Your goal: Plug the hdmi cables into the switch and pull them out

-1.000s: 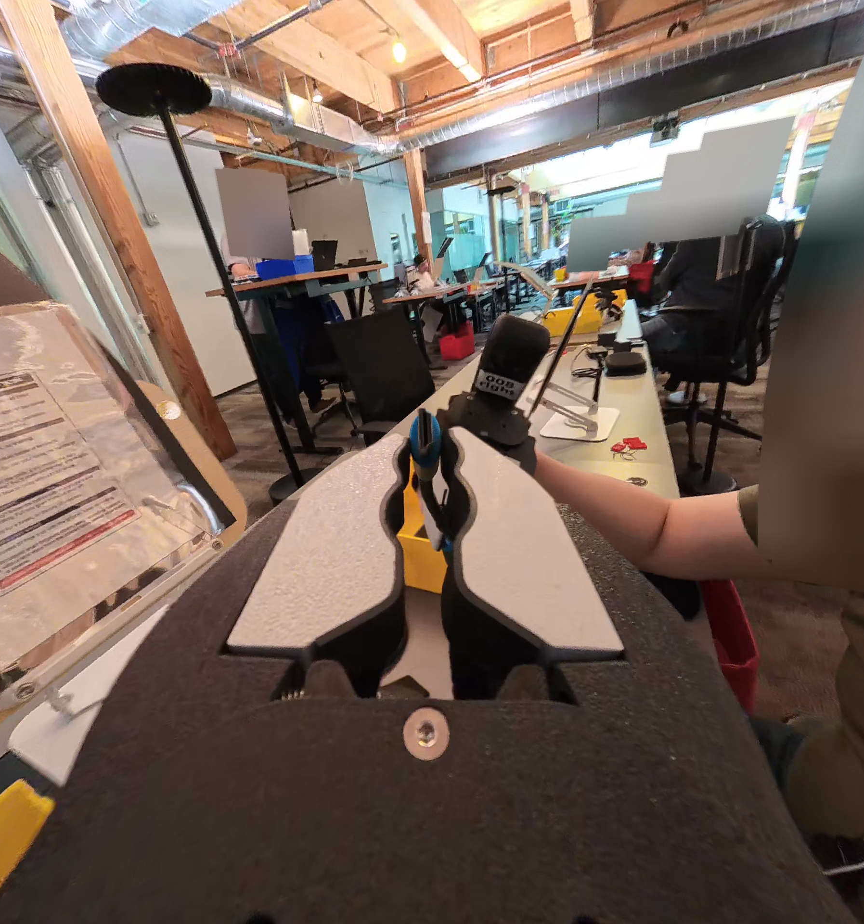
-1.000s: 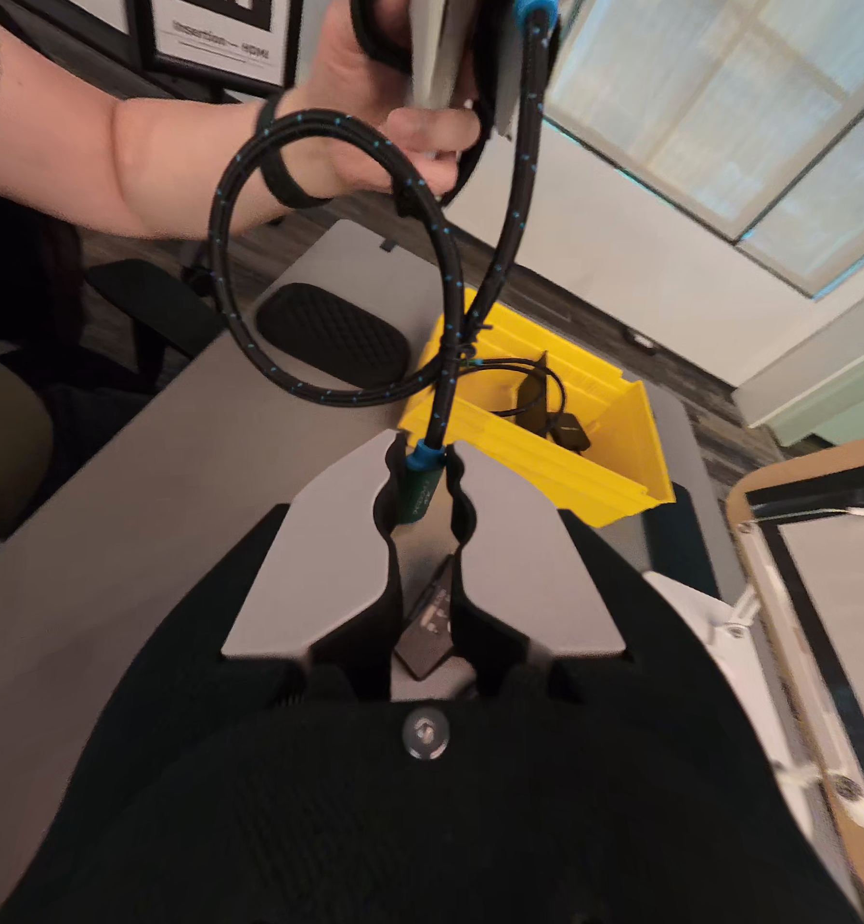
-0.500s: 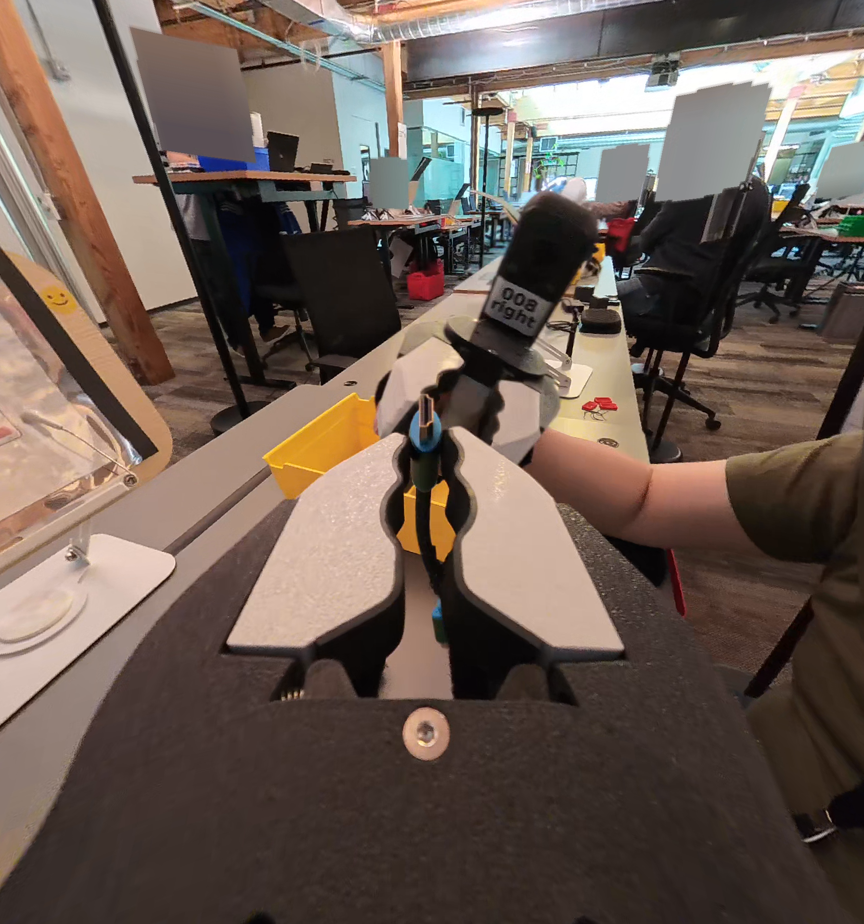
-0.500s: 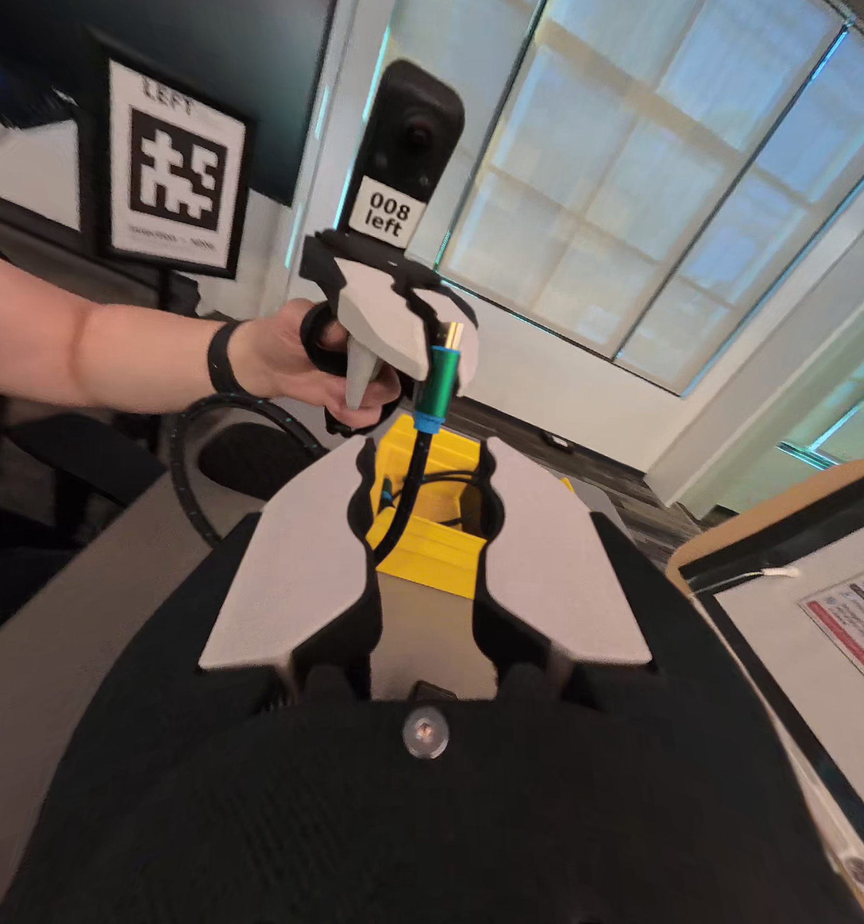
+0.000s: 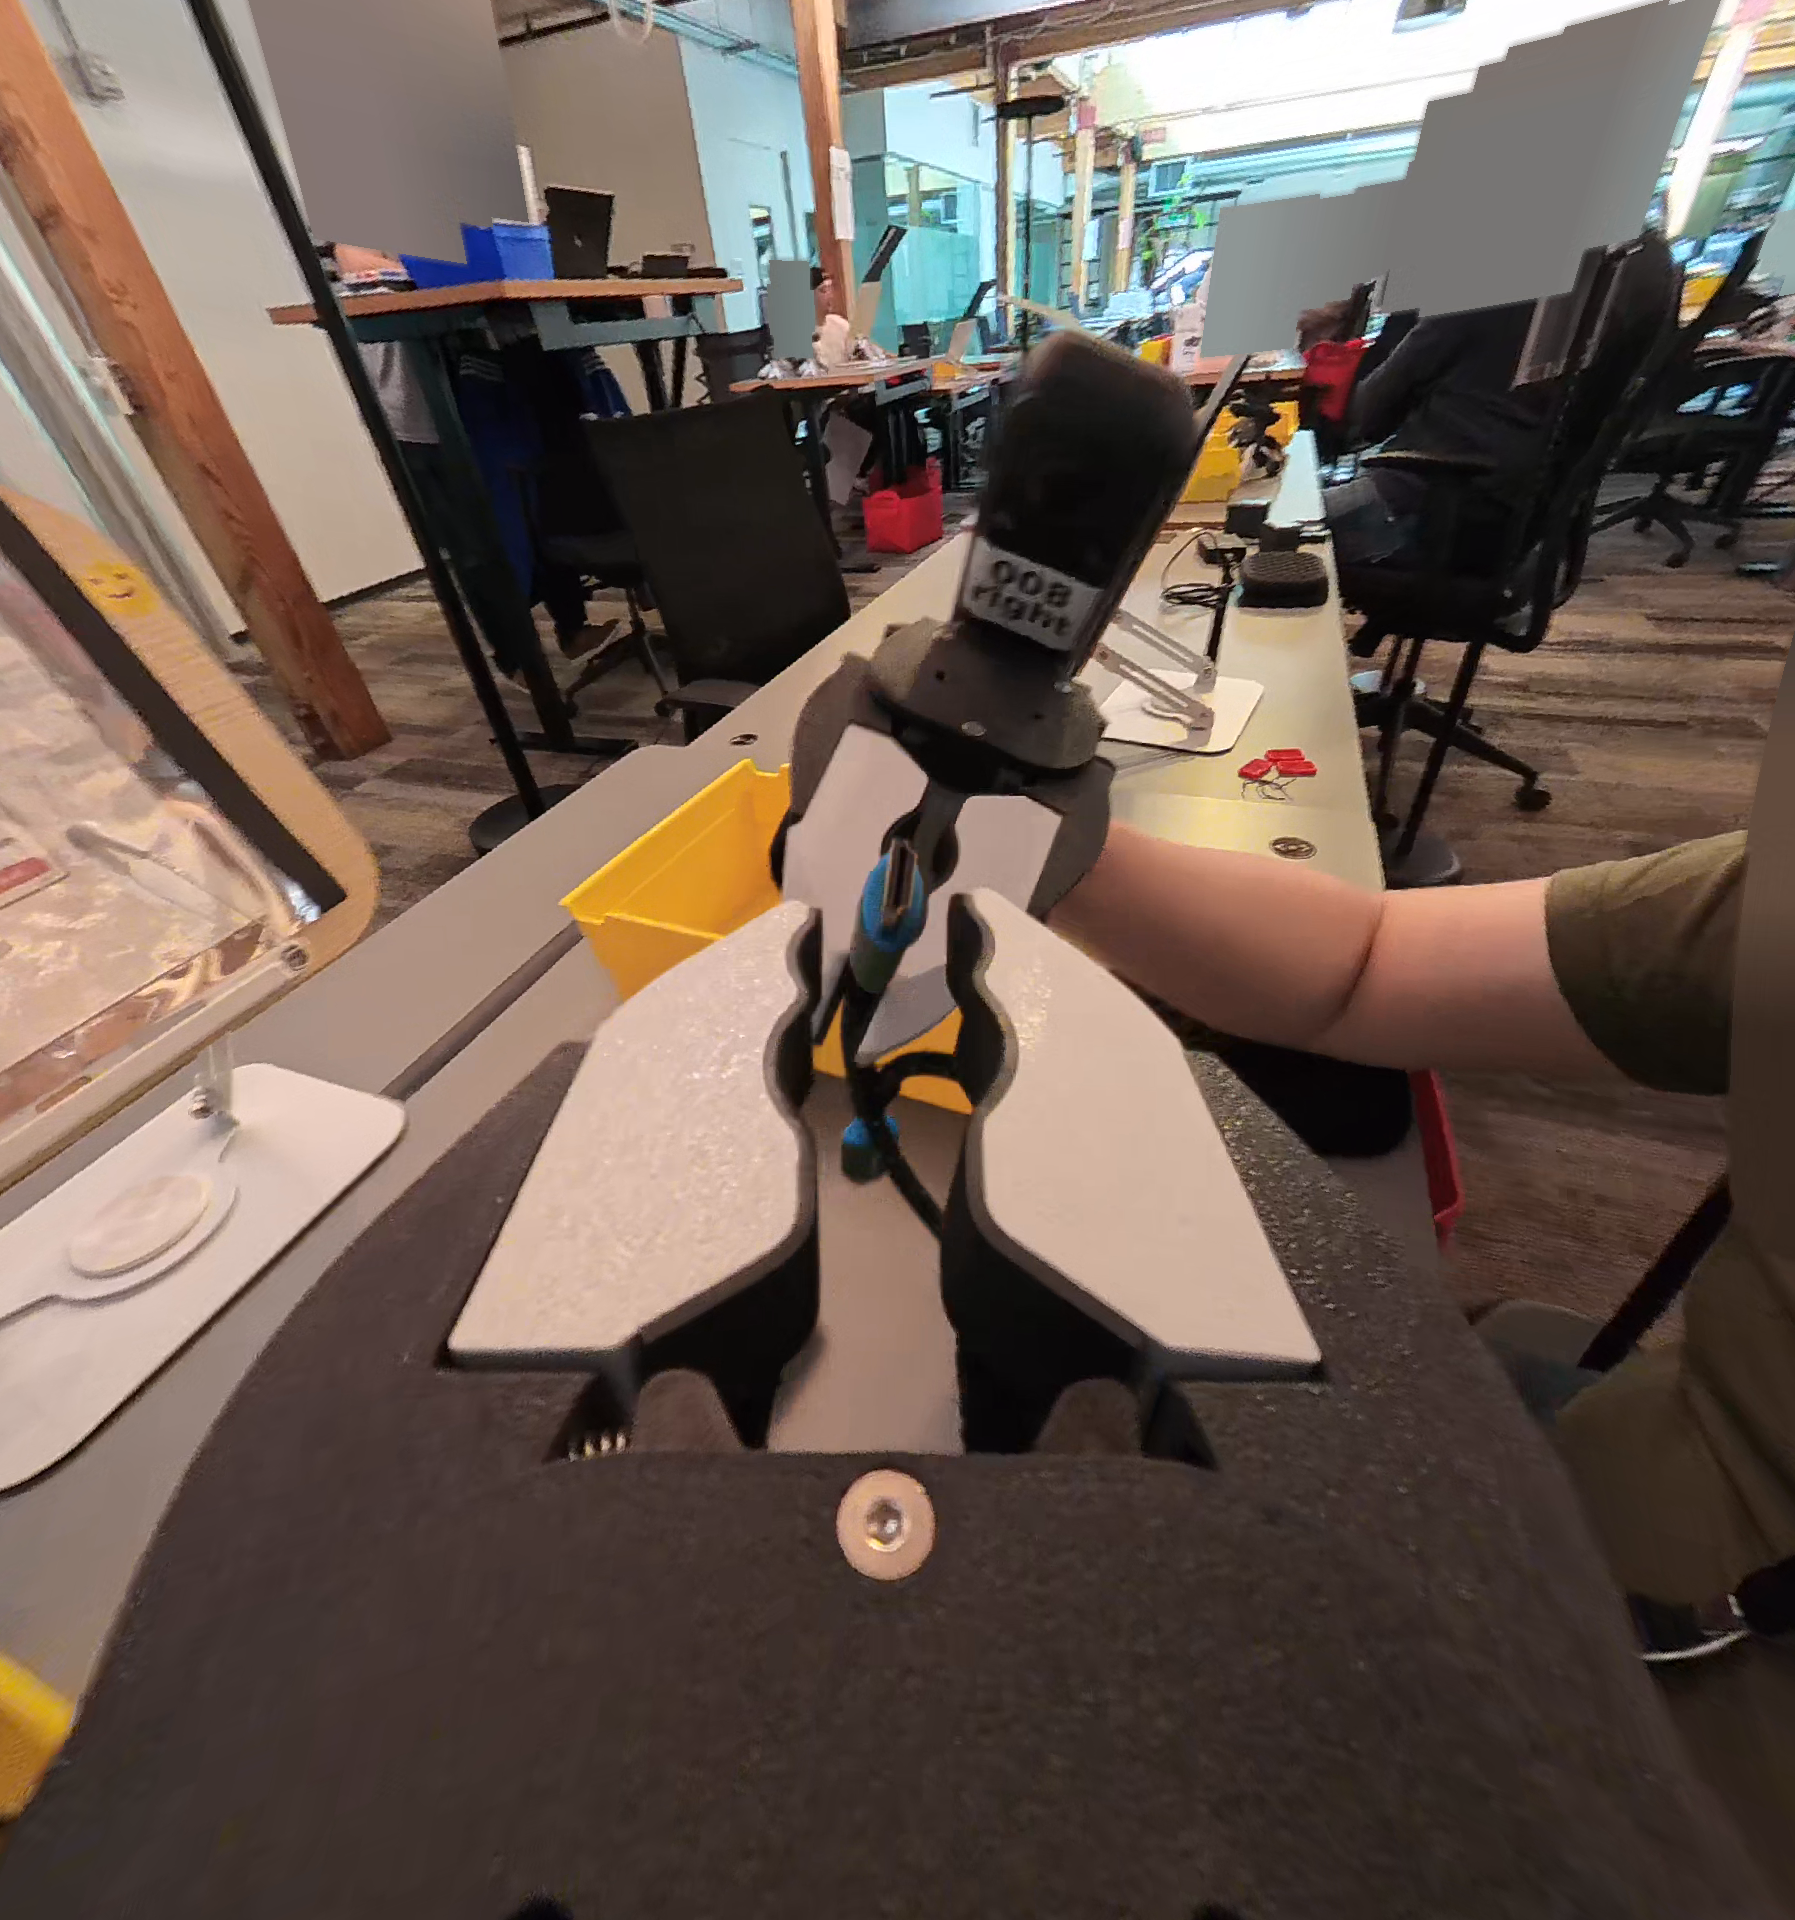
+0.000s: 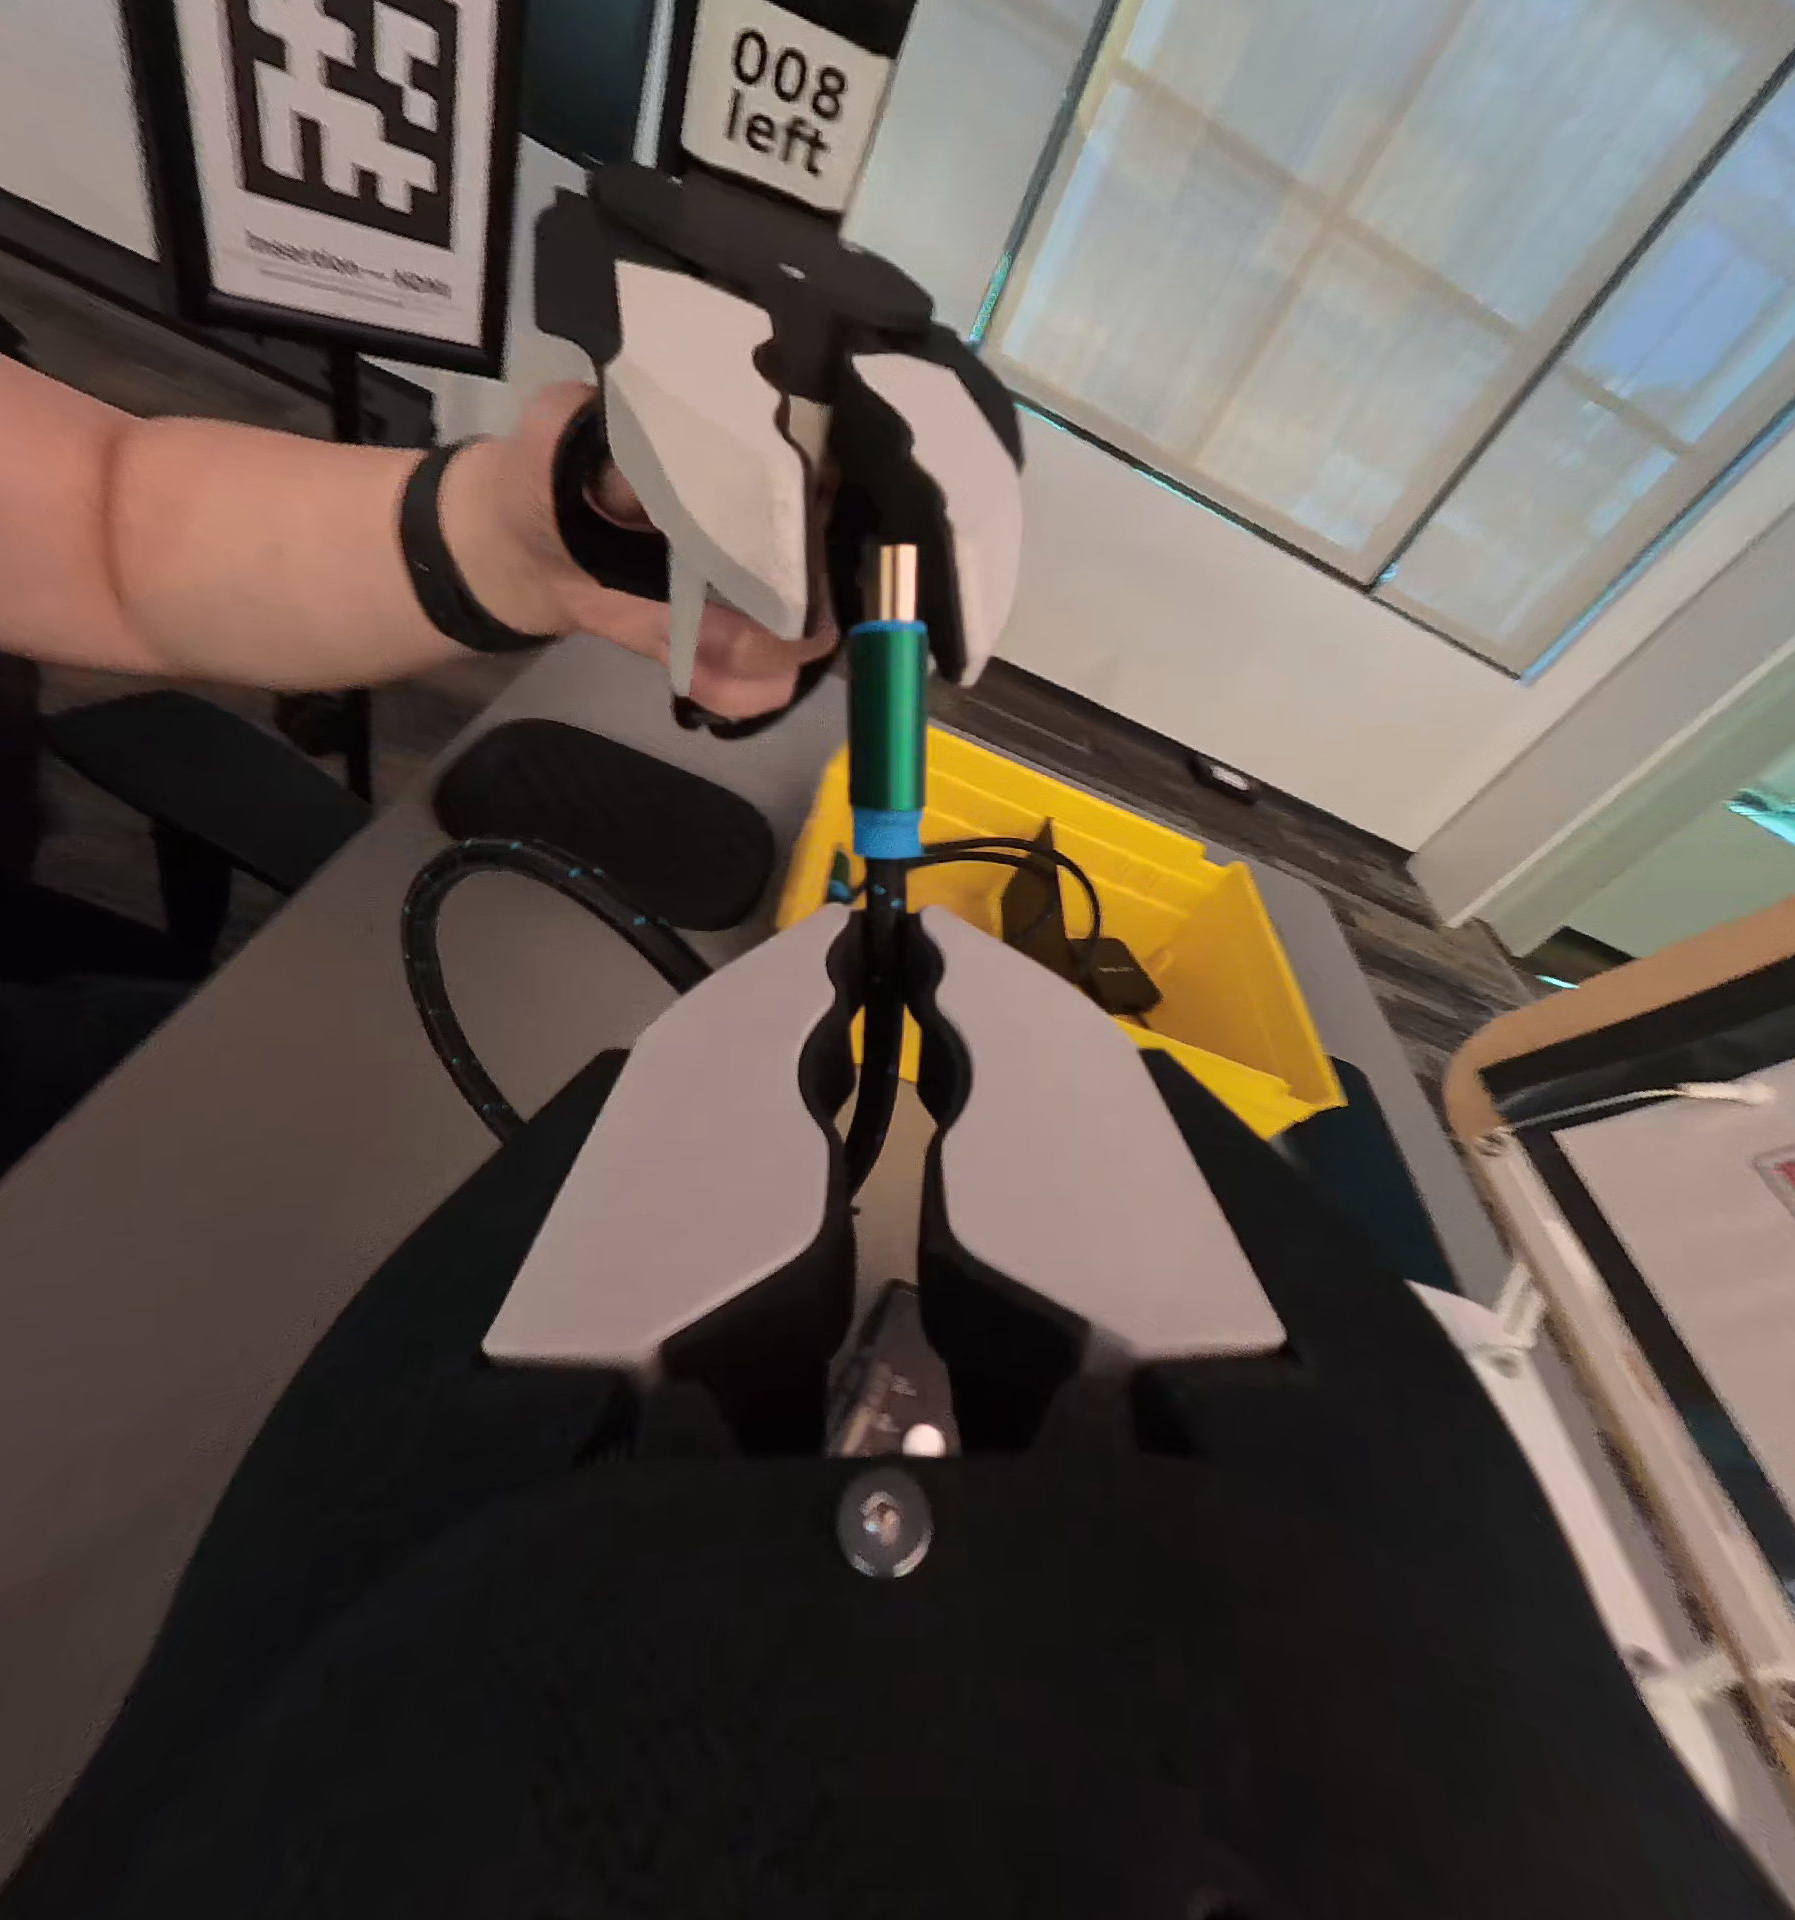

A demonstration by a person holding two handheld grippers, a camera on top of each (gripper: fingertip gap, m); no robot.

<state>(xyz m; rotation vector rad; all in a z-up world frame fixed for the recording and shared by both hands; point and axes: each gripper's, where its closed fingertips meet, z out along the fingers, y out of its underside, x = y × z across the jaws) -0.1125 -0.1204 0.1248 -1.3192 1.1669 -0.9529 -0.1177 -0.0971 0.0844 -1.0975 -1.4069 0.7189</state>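
A black braided HDMI cable [image 6: 434, 977] ends in a green plug with blue bands [image 6: 885, 727], metal tip up. My right gripper [image 6: 891, 920] is shut on the cable just below that plug and holds it upright over the grey table. My left gripper [image 5: 877, 920] is open. The plug [image 5: 888, 894] stands between its fingertips with a gap on each side. The left gripper [image 6: 820, 670] also shows beyond the plug in the right wrist view, jaws spread. The cable's other plug [image 5: 862, 1138] hangs below. A small black device on a thin lead [image 6: 1111, 966] lies in the yellow bin [image 6: 1236, 997].
The yellow bin [image 5: 685, 883] stands on the grey table [image 5: 477, 997] under both grippers. A black padded rest [image 6: 602, 821] lies beside it. A wood-framed sign board on a white base [image 5: 145, 1247] stands at the table's edge. The person's forearm [image 5: 1288, 966] reaches in from the right. My hands' fingertips stand some 5 centimetres from each other.
The left gripper held the plug and has opened. The right gripper, open half a second ago, has shut on the cable below the plug. Both grippers came closer together.
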